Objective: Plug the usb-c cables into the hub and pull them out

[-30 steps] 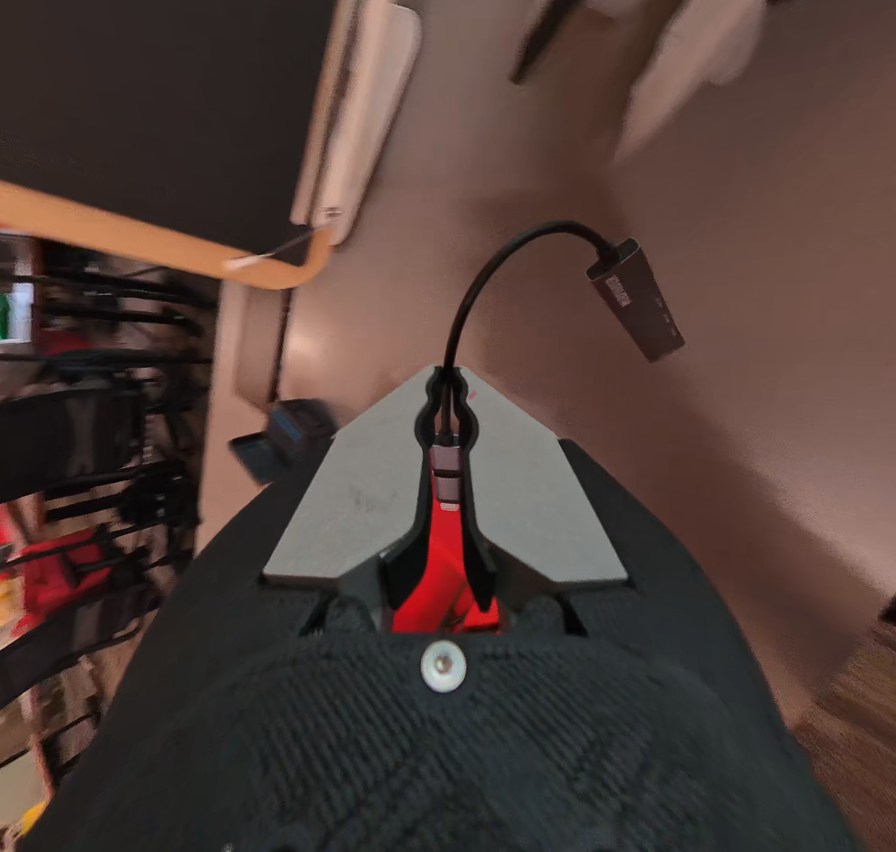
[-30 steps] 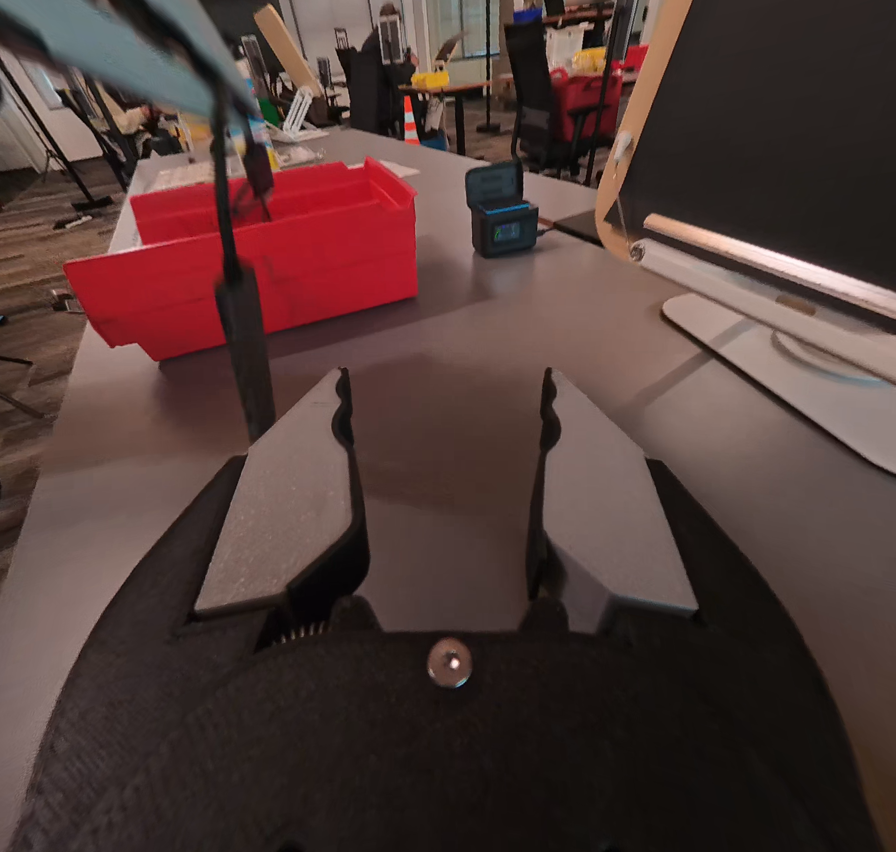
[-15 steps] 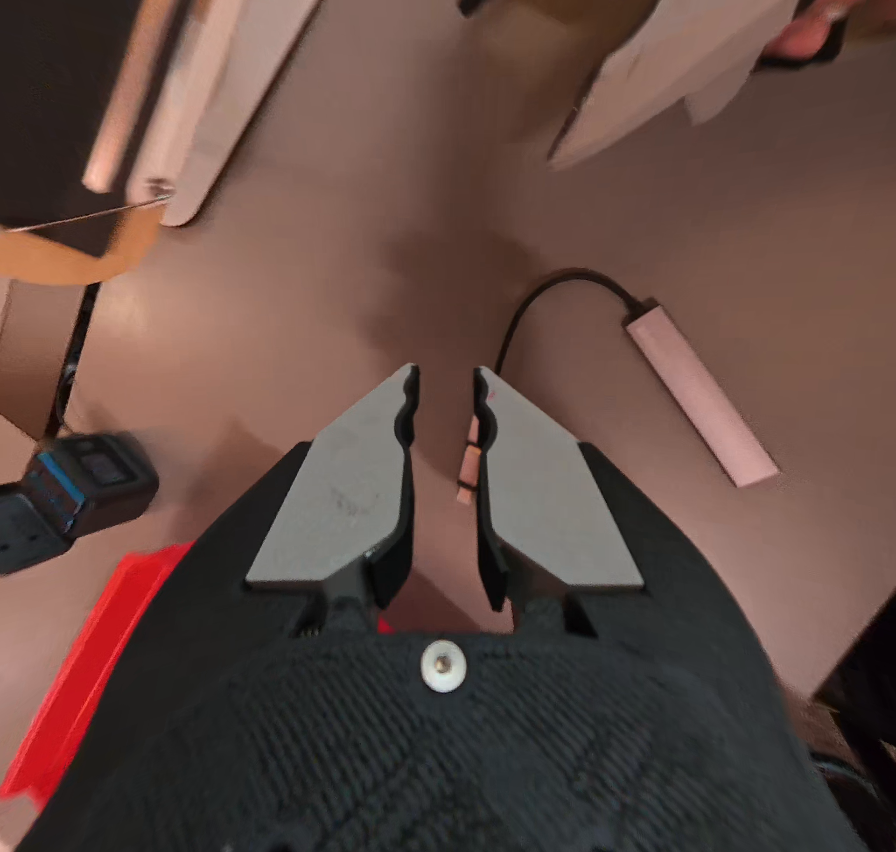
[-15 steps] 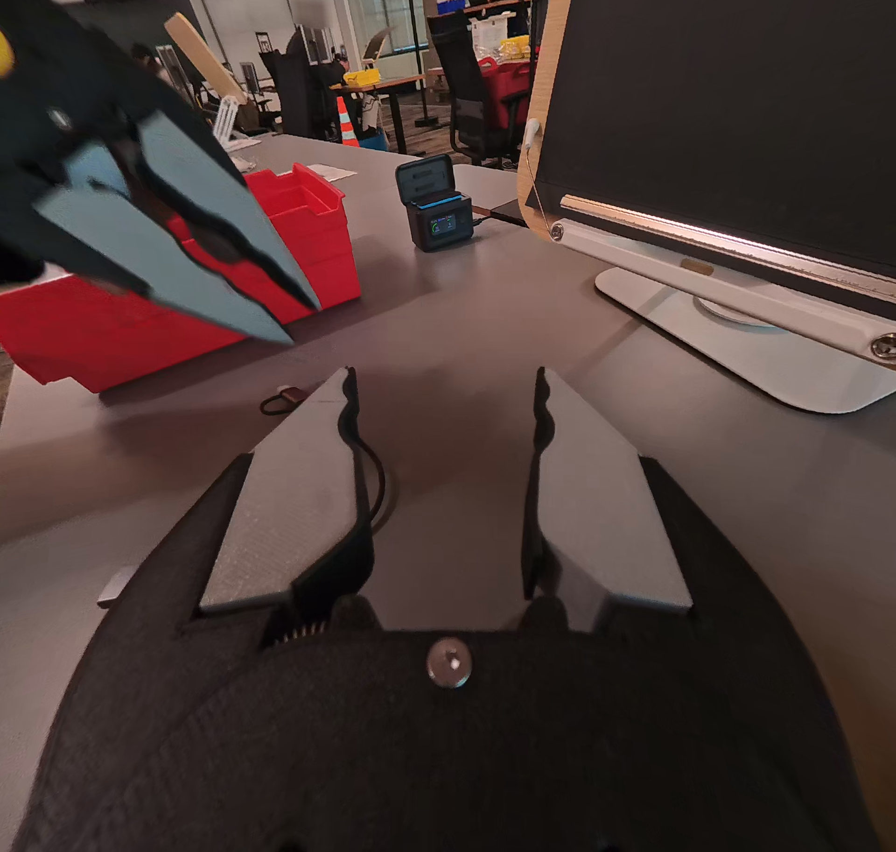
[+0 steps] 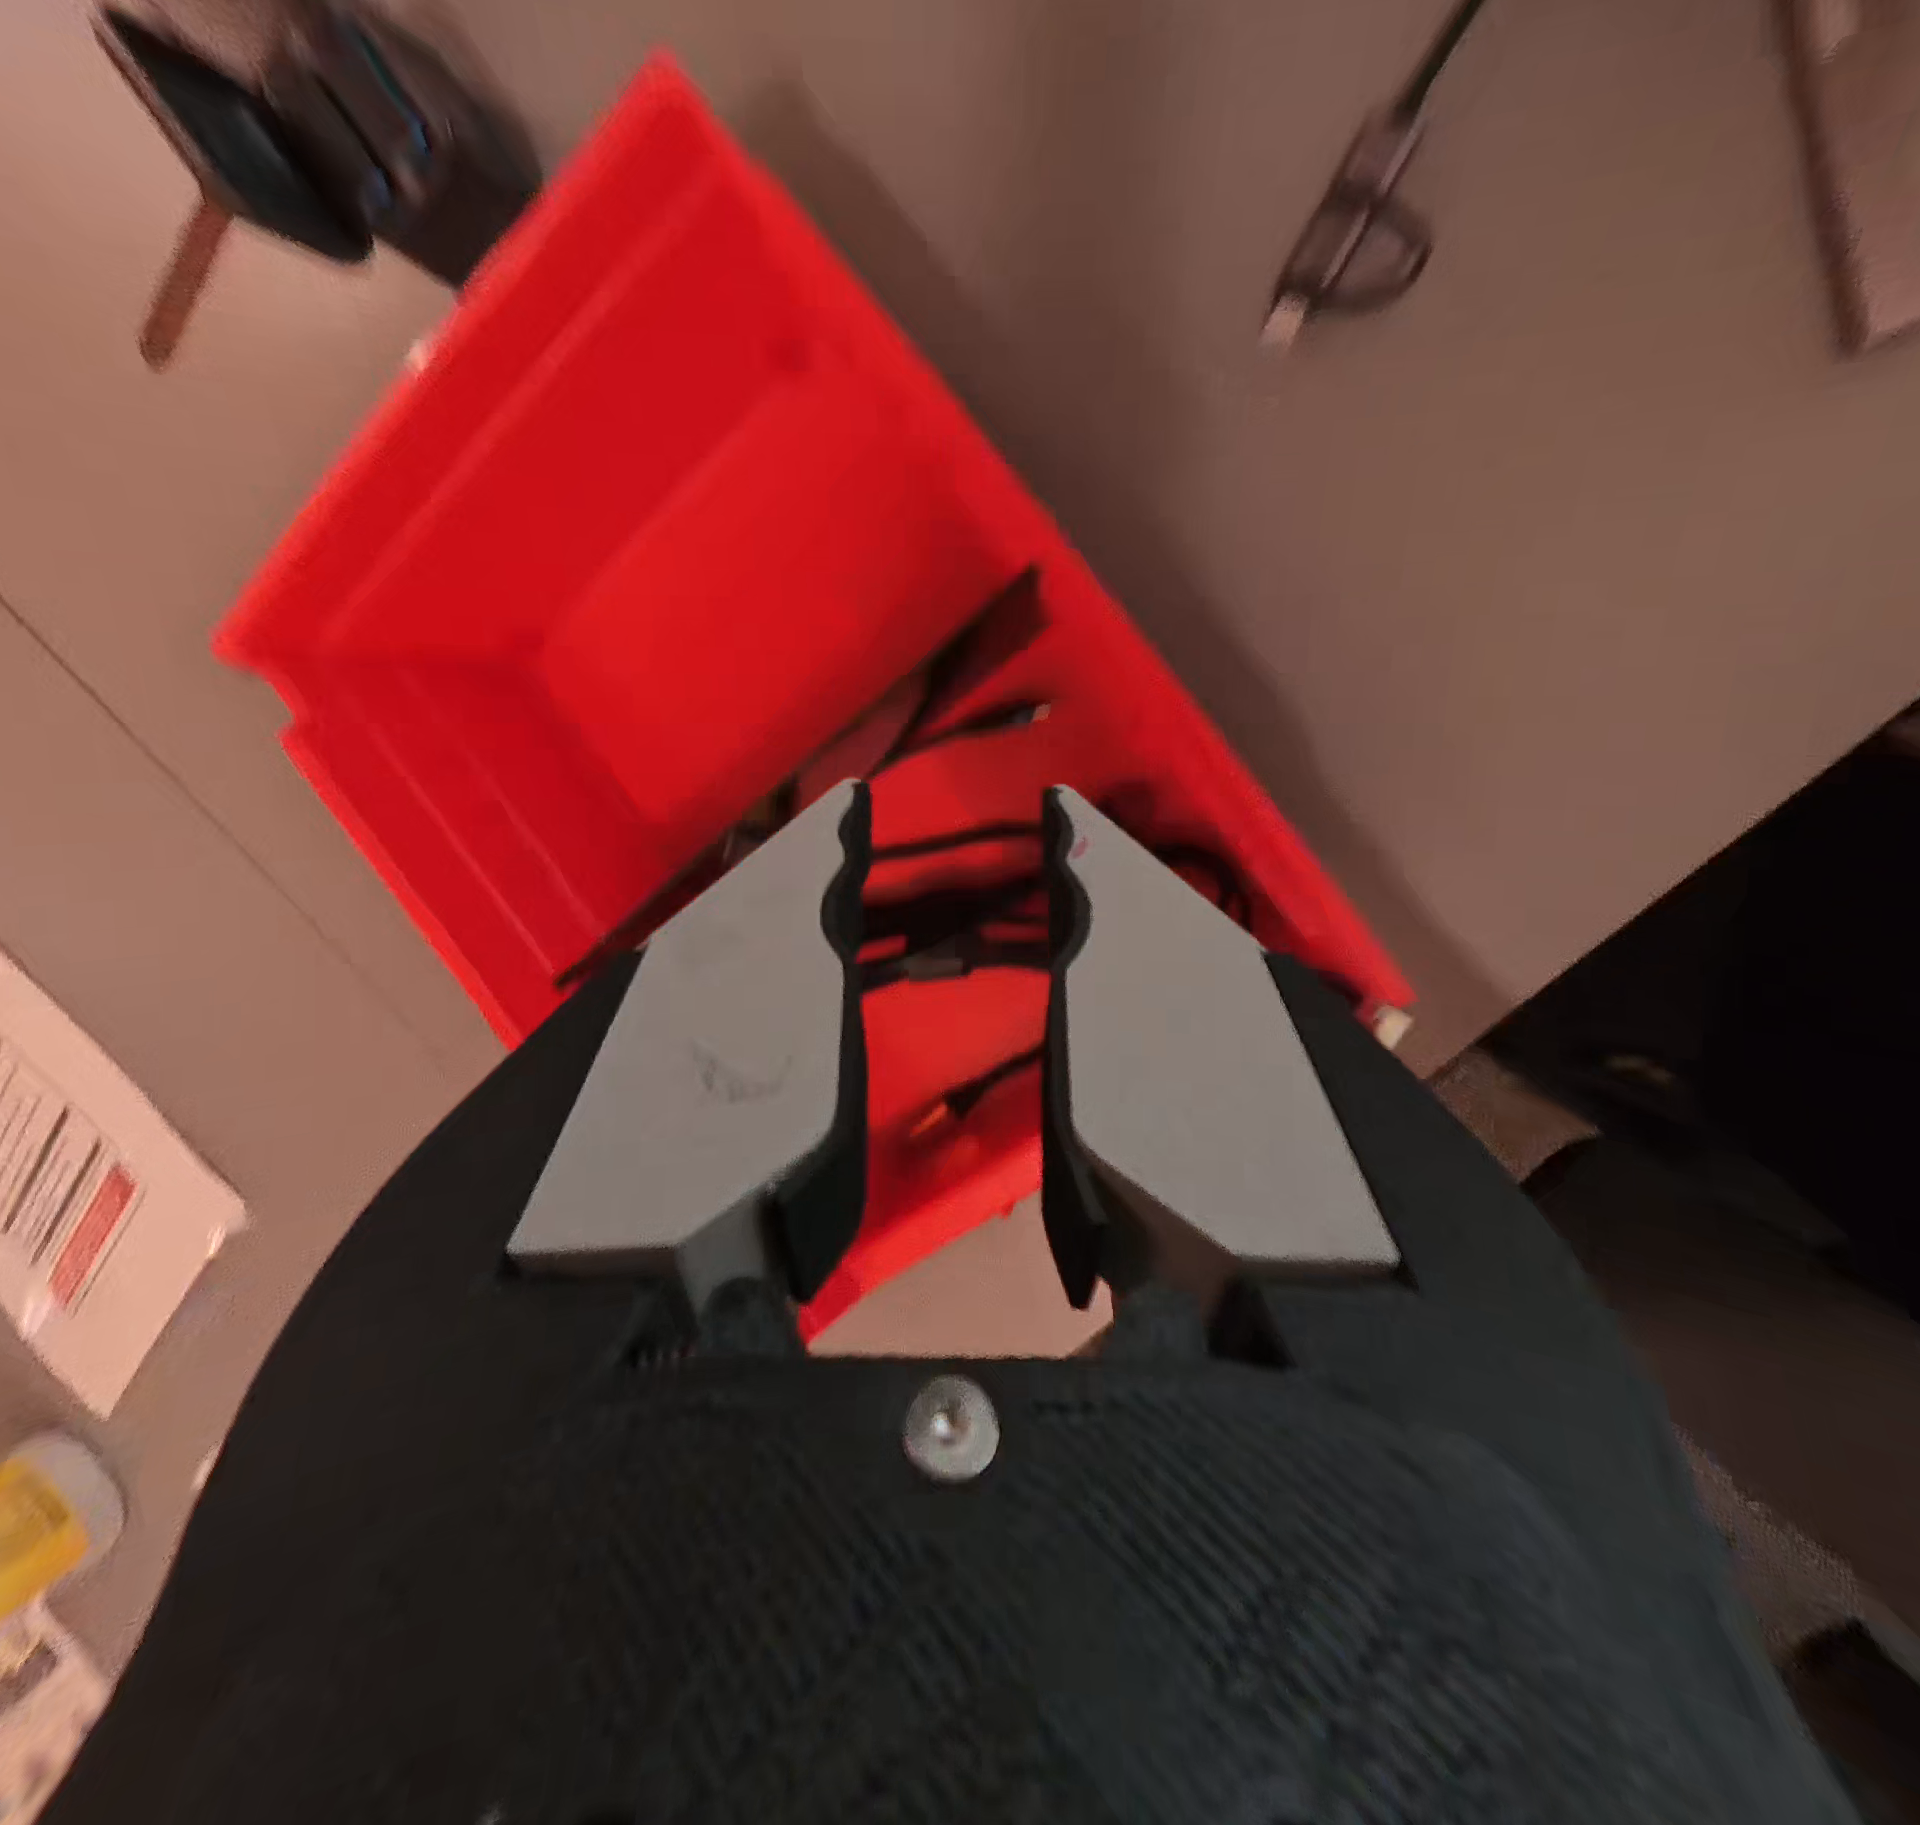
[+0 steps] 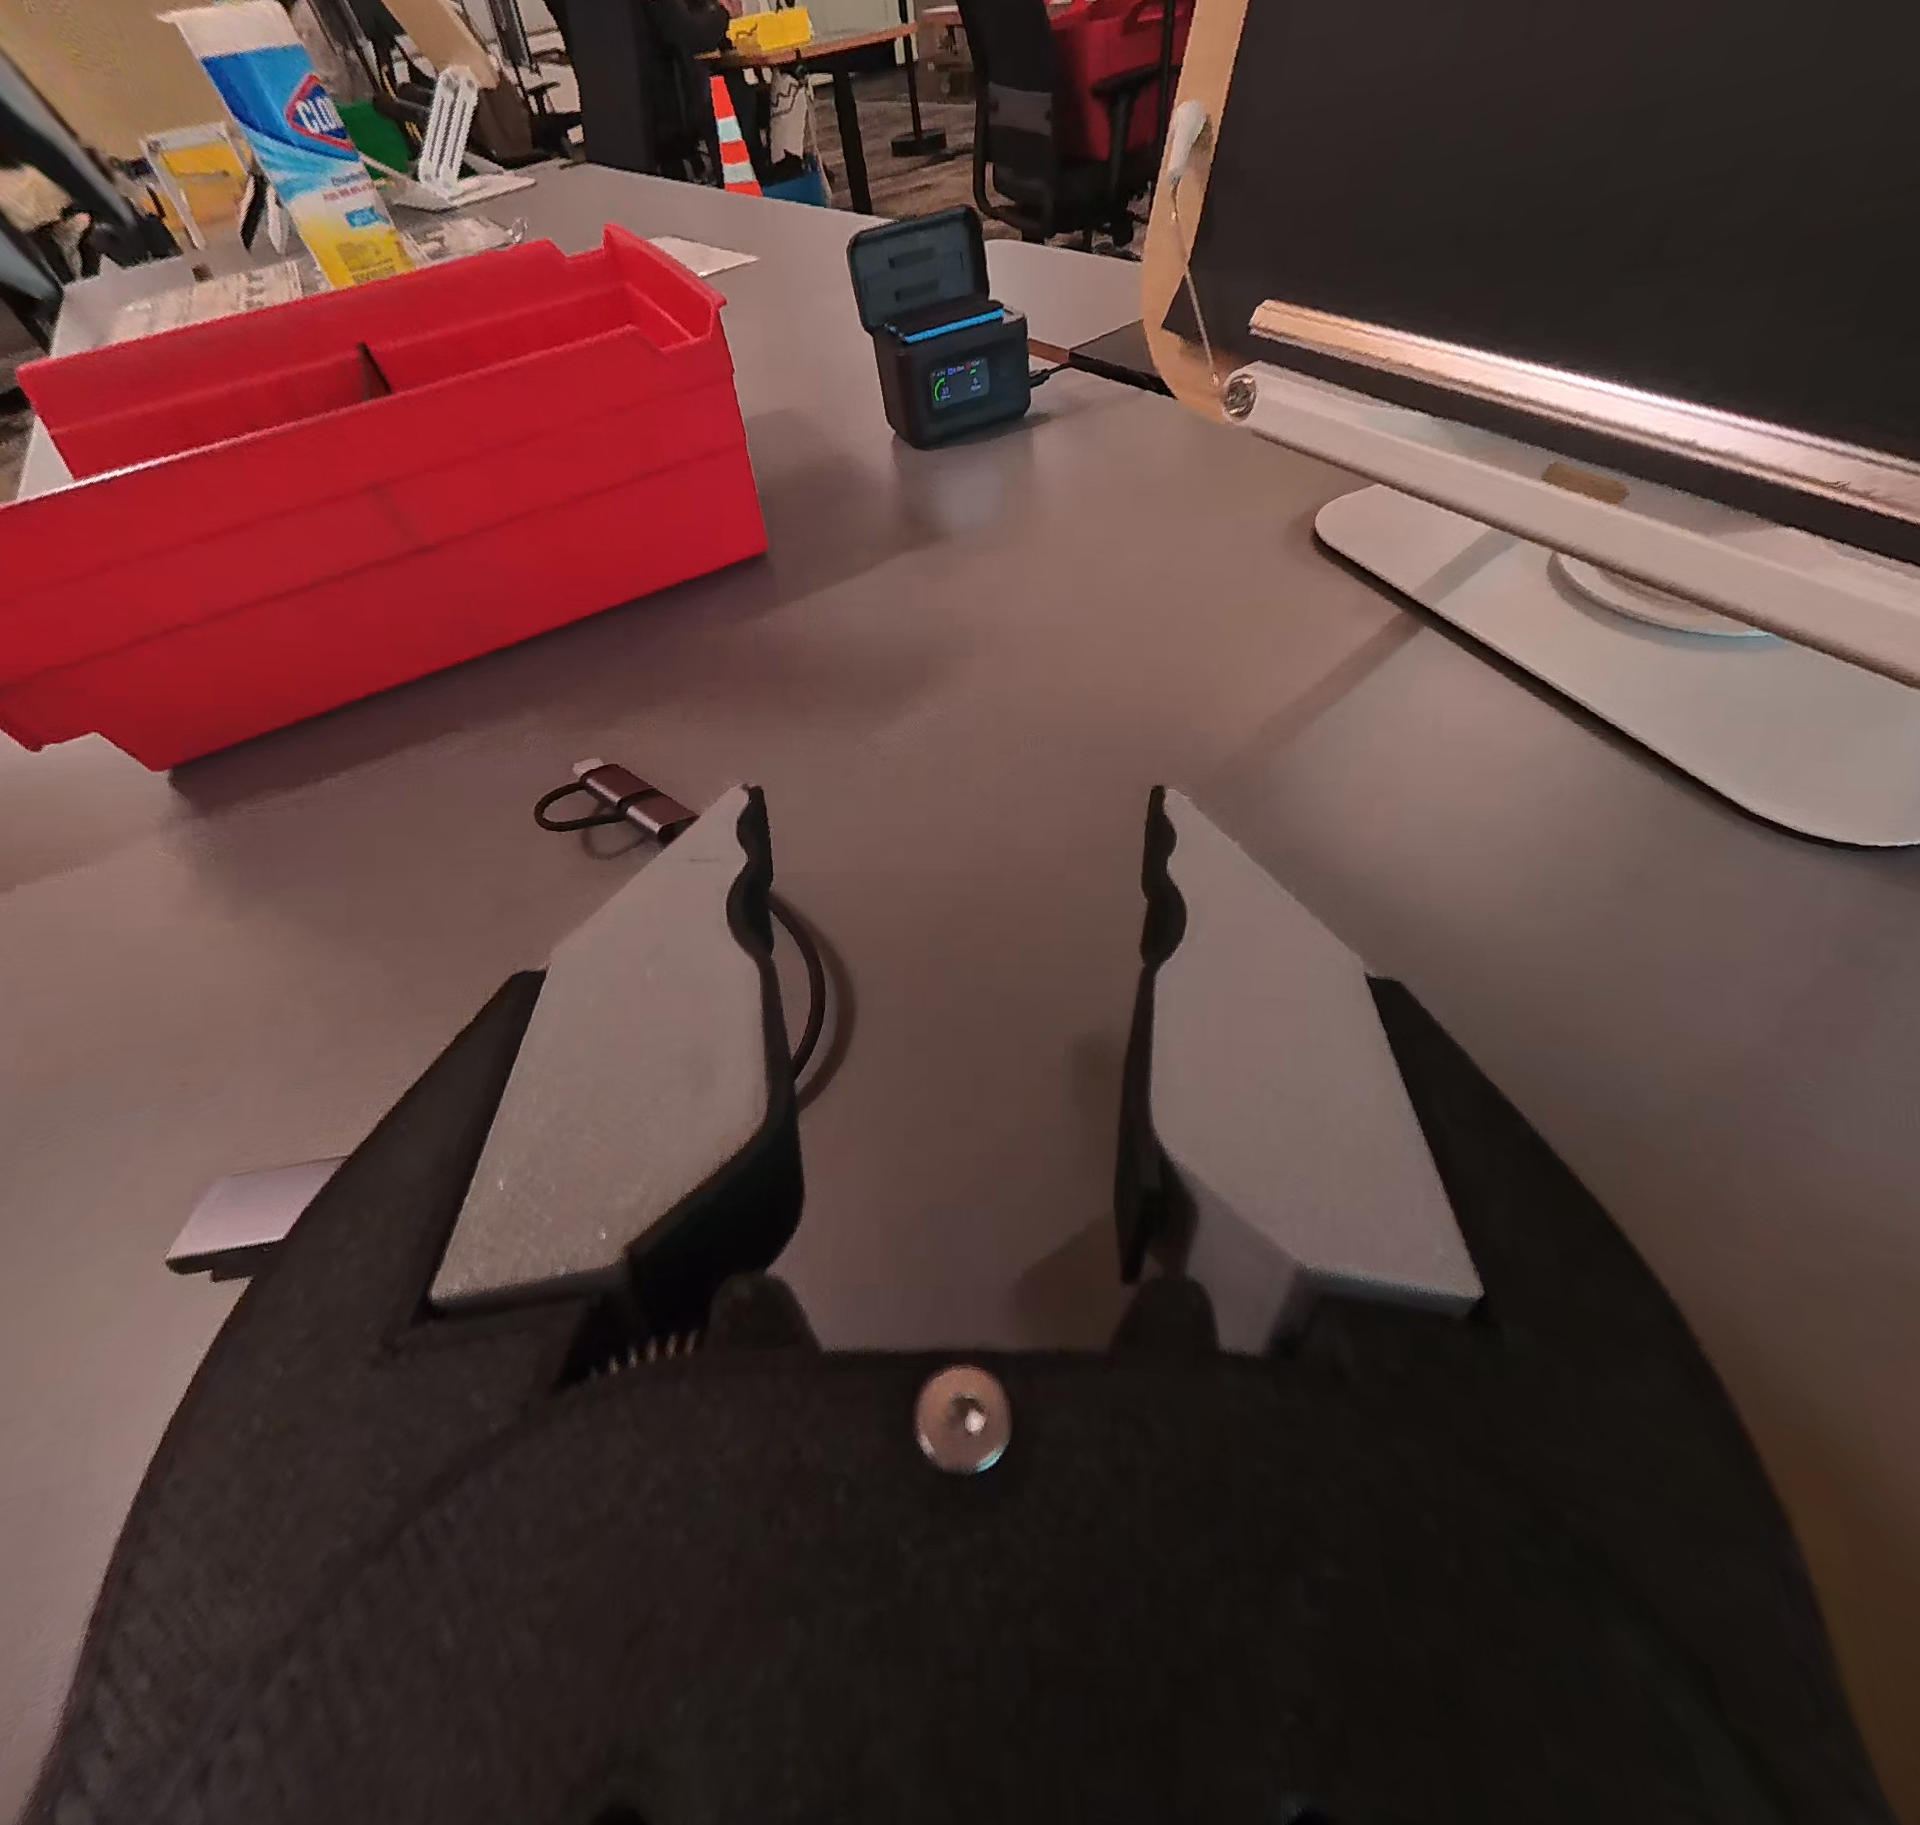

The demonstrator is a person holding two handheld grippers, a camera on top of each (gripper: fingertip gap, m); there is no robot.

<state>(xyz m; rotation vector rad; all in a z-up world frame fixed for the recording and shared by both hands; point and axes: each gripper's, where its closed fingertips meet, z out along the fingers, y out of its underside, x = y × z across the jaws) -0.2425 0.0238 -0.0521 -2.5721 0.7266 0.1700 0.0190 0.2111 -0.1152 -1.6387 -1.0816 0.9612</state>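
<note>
My left gripper [image 5: 951,819] hangs with its jaws apart and empty over the red bin [image 5: 665,570], where dark usb-c cables [image 5: 935,954] lie tangled at its near end. My right gripper [image 6: 951,819] is spread wide too, low over the grey table [image 6: 1039,632]. The hub [image 6: 244,1219] lies flat by my right gripper's left finger (half hidden), its cable's plug [image 6: 623,804] near the bin's front wall

Glossy red plastic bin [image 6: 395,518]; smooth matt grey table [image 6: 987,695].
</note>
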